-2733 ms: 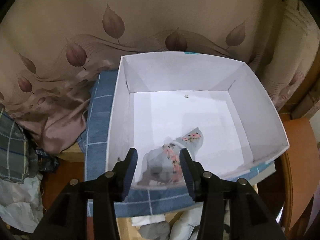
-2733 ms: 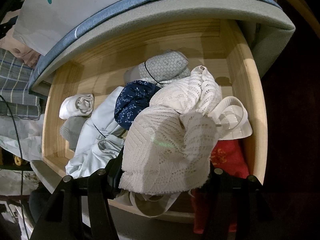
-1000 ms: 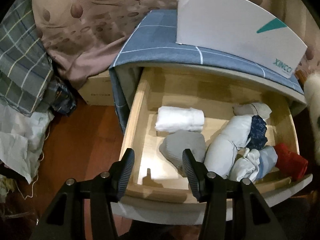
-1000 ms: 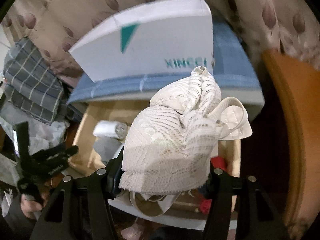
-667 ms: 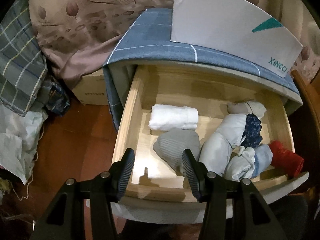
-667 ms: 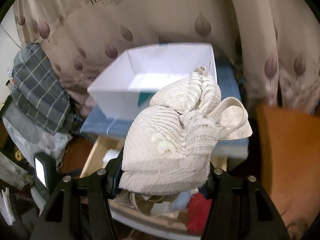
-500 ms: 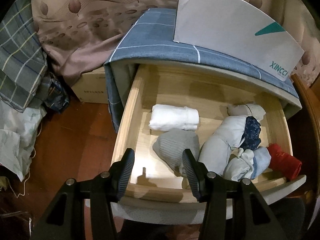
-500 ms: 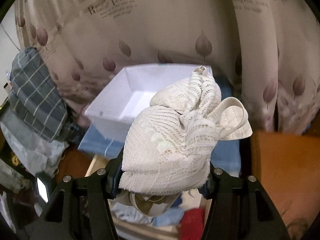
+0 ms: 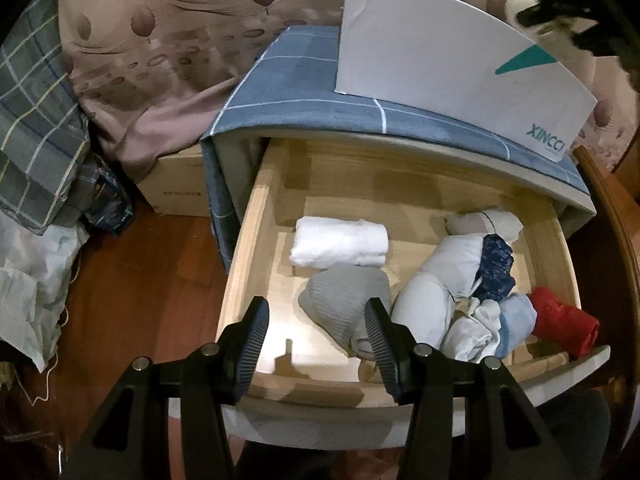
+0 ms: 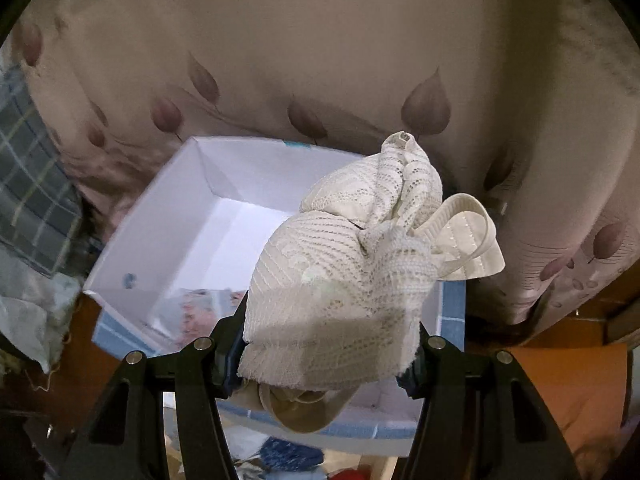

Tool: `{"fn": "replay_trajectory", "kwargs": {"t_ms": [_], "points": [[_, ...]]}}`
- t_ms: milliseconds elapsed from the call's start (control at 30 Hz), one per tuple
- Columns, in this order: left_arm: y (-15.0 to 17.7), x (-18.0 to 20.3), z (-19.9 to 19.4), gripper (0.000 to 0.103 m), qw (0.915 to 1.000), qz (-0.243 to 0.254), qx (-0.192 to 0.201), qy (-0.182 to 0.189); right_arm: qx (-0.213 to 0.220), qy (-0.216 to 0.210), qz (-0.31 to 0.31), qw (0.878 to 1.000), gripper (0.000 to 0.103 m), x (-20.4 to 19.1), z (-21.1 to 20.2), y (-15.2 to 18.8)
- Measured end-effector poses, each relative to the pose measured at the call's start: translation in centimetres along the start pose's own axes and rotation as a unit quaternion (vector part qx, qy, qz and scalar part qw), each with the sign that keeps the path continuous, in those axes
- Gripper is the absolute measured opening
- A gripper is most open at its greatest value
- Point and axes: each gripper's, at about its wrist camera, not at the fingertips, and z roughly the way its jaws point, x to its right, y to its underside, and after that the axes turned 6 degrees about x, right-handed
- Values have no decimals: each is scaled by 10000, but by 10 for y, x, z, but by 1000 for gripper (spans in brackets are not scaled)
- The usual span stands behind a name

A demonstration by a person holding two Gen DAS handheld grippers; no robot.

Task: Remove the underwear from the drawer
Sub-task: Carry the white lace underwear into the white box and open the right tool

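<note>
My right gripper point(image 10: 324, 344) is shut on a bundled cream lace undergarment point(image 10: 344, 280), held up over the white box point(image 10: 176, 216). A floral piece point(image 10: 200, 312) lies in the box's near corner. My left gripper point(image 9: 316, 328) hangs open above the front of the open wooden drawer point(image 9: 256, 224), nothing between its fingers. In the drawer lie a white roll point(image 9: 340, 242), a grey bundle point(image 9: 344, 304) just beyond my left fingertips, pale blue pieces point(image 9: 440, 280), a navy patterned piece point(image 9: 494, 268) and a red one point(image 9: 564, 320). The right gripper point(image 9: 560, 4) shows at the left wrist view's top right.
The white box point(image 9: 440, 52) stands on a blue checked cloth point(image 9: 288, 88) atop the drawer unit. A leaf-patterned curtain point(image 10: 320, 60) hangs behind. Plaid fabric and bags point(image 9: 36, 128) pile on the wooden floor at left. A cardboard box point(image 9: 176, 188) sits beside the unit.
My right gripper has carried the lace bundle up from the drawer to above the white box, whose inside now shows. The left gripper has held still over the drawer.
</note>
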Motion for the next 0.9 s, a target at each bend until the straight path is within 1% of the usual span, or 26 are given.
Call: {"fn": "replay_trajectory", "kwargs": {"t_ms": [100, 167, 267, 367, 567, 667, 900], "points": [[0, -2, -2, 51, 9999, -70, 52, 82, -280, 137, -64, 9995, 55, 0, 28, -3], [0, -4, -4, 51, 9998, -132, 132, 42, -394, 172, -97, 9990, 55, -1, 40, -4], [0, -4, -6, 51, 9997, -160, 200, 51, -575, 108, -160, 9982, 56, 1, 53, -2], [-1, -3, -5, 51, 9997, -155, 193, 66, -743, 133, -267, 9968, 56, 0, 67, 1], [-1, -3, -6, 51, 9996, -156, 190, 106, -920, 119, -307, 9952, 57, -4, 79, 5], [0, -5, -8, 51, 9994, -228, 252, 65, -983, 136, -346, 9945, 58, -9, 83, 6], [0, -6, -7, 51, 9994, -260, 237, 78, -1092, 173, -399, 9931, 62, -10, 90, 8]]}}
